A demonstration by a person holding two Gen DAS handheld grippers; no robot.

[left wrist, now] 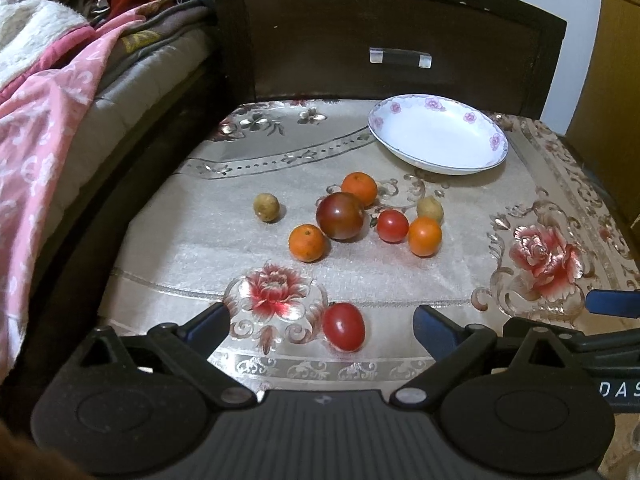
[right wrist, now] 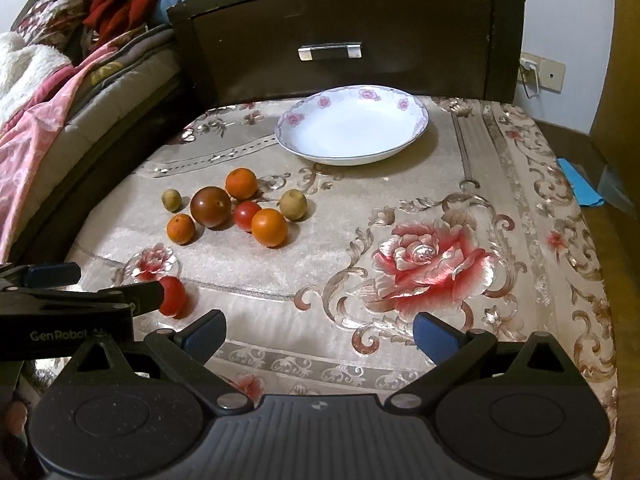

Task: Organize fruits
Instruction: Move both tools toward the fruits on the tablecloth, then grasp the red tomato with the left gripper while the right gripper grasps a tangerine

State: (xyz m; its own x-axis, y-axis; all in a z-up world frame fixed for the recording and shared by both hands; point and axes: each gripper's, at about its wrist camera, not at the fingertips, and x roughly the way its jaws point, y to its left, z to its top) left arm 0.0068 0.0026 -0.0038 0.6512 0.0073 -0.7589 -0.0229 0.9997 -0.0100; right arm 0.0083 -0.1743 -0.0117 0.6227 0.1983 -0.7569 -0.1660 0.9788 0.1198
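Each handheld gripper is matte black: a ribbed grey-black centre block flanked by two round housings with recessed discs, and angled link arms pinned with silver rivets. The left gripper and right gripper carry blue pads. White "GenRobot" lettering marks one side.

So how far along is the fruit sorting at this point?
Nothing looks done: the floral plate holds no fruit. Nothing is in hand either; the left gripper has open jaws around, not touching, the lone red tomato, and the right gripper is open over bare cloth. All eight fruits, including the cluster, remain on the tablecloth.
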